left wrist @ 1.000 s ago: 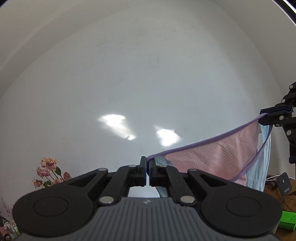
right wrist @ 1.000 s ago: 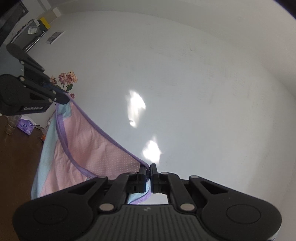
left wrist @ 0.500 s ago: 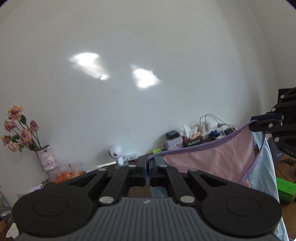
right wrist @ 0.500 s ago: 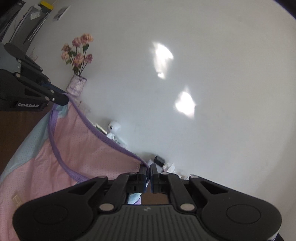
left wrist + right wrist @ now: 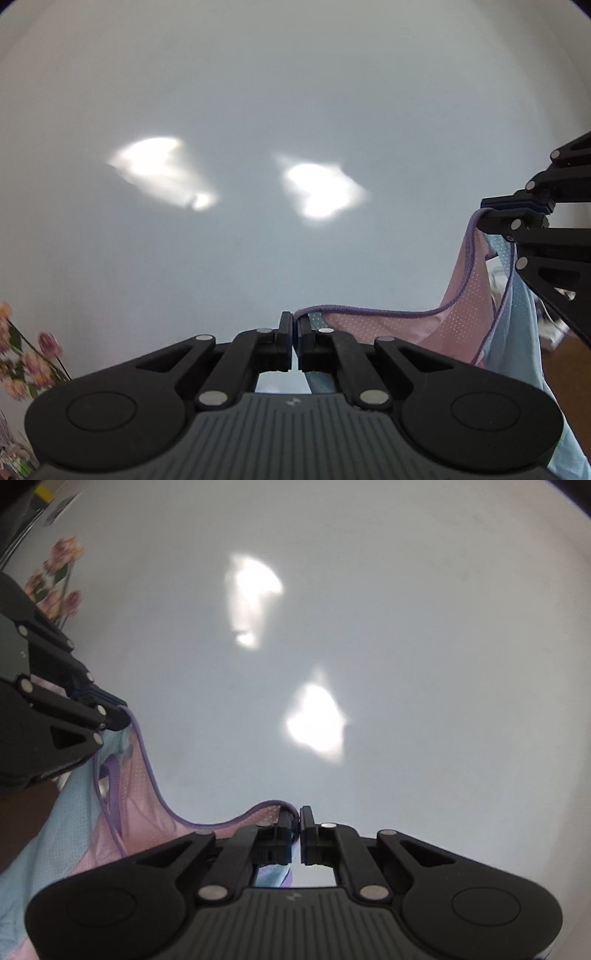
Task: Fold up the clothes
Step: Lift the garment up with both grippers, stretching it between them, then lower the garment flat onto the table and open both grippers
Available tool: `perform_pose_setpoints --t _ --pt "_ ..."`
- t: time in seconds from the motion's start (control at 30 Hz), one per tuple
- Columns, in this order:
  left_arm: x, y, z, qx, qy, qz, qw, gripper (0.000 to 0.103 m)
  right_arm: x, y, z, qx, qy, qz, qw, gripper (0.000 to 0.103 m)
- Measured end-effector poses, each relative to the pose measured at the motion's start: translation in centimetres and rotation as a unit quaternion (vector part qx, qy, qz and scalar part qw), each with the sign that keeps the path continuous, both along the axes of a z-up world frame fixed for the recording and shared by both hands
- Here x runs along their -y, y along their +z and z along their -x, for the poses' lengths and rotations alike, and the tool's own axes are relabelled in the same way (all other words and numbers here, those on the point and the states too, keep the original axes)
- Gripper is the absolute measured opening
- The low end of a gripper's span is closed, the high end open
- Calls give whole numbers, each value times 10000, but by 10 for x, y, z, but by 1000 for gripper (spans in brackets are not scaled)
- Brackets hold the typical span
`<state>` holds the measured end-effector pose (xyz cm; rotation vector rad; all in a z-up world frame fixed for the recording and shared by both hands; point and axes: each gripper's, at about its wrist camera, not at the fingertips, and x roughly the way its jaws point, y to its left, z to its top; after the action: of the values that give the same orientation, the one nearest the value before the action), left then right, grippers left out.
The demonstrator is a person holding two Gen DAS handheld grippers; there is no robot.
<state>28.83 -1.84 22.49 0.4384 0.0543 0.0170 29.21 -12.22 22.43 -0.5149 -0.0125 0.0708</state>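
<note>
A pink and light blue dotted garment [image 5: 461,321] with a purple trimmed edge hangs in the air between both grippers. My left gripper [image 5: 294,323] is shut on one end of the purple edge. My right gripper [image 5: 299,814] is shut on the other end. In the left wrist view the right gripper [image 5: 517,218] shows at the right, pinching the cloth higher up. In the right wrist view the garment [image 5: 125,812] sags in a curve down to the left, where the left gripper [image 5: 110,712] holds it. The rest of the cloth hangs below, out of sight.
A plain white wall [image 5: 295,110] with two patches of light fills both views. Pink flowers [image 5: 29,354] stand at the lower left, and the flowers [image 5: 59,576] show again at the upper left. A strip of brown wooden table [image 5: 565,365] shows at the right.
Both grippers have swung sideways with the garment; the table clutter seen half a second ago has dropped out of view. The purple edge now sags in a curve instead of running taut.
</note>
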Motion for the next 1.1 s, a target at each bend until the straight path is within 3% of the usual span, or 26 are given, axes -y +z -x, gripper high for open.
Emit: perform_pose_setpoints --t 0.07,0.17,0.27,0.37,0.47,0.57,0.7,0.8,0.87,0.93,1.1 --pt "-4 33 12 406 -79 149 9990 2 6 34 3 455 -38 -197 9988 3" --pt "-15 59 38 771 -267 392 9959 2 15 57 28 967 -82 -191 9951 3" --pt "-21 57 63 814 -370 434 9950 2 22 55 54 1059 12 -113 9943 3" --pt "-20 31 87 517 -464 279 9972 2 22 33 76 862 86 92 9962 3" --pt "-19 -16 115 -131 -640 159 9977 2 24 -11 100 201 288 220 9991 3" --pt "-19 -92 142 -1163 -735 152 9904 2 26 -76 126 -765 502 299 9954 3" --pt "-27 -192 169 -2370 -534 602 9682 2 25 -173 172 -2183 572 -42 9742 3" --pt "-33 -237 191 -2905 -304 967 9515 2 31 -216 212 -2772 573 -226 9588 3" --pt "-41 -248 208 -3104 -235 1234 9423 2 34 -229 234 -2974 593 -323 9524 3" --pt "-48 -247 223 -3162 -238 1376 9383 2 43 -223 251 -3060 620 -516 9486 3" --pt "-57 -238 254 -3252 -347 1376 9349 3 61 -207 287 -3248 724 -833 9393 3"
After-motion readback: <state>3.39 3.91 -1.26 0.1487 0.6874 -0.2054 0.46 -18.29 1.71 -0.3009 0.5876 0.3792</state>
